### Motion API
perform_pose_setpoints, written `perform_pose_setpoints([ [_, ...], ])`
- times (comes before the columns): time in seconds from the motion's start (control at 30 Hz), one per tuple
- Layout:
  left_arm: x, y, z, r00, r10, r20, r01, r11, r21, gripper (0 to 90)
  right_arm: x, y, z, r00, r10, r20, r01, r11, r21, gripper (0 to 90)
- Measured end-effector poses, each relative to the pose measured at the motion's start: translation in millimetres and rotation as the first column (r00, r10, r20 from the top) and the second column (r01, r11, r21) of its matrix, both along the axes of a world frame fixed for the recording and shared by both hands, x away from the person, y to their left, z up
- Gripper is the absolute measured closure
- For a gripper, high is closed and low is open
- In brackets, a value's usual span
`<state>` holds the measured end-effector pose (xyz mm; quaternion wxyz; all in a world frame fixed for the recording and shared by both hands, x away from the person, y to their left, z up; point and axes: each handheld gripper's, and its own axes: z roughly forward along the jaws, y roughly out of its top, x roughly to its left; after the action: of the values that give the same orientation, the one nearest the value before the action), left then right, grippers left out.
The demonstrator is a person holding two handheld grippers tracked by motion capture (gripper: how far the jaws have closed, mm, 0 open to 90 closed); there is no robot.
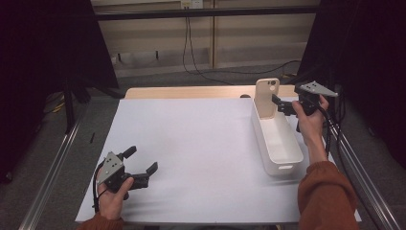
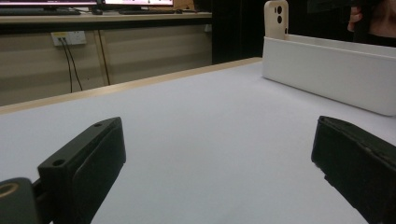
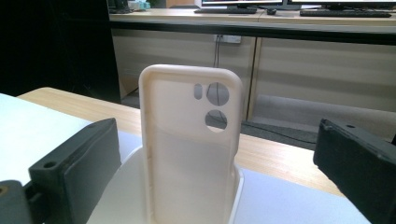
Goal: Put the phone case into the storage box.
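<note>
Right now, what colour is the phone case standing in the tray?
The phone case is a pale cream-beige, plain, without pattern. The right gripper view shows it best.

Even, soft overhead light; the white counter (image 1: 201, 143) reads bright without glare, while both sides beyond it fall nearly black. A faint shadow lies under the left gripper (image 1: 141, 165). Each gripper's near jaws blur slightly.

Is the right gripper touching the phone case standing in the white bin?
Apart. In the right gripper view the phone case stands between the right gripper's open jaws, with background visible on both sides of it.
</note>
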<state>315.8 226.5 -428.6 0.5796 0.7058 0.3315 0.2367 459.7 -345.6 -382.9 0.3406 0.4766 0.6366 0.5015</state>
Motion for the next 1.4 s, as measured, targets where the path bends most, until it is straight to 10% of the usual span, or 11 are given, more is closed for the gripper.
perform_pose_setpoints([
  [1.4,0.7,1.4,3.3,0.9999,-0.012,0.007,0.013,0.9998,-0.014,3.1,-64.9,5.9,7.1,0.9987,0.050,0.010,-0.050,0.9987,0.002,0.2],
])
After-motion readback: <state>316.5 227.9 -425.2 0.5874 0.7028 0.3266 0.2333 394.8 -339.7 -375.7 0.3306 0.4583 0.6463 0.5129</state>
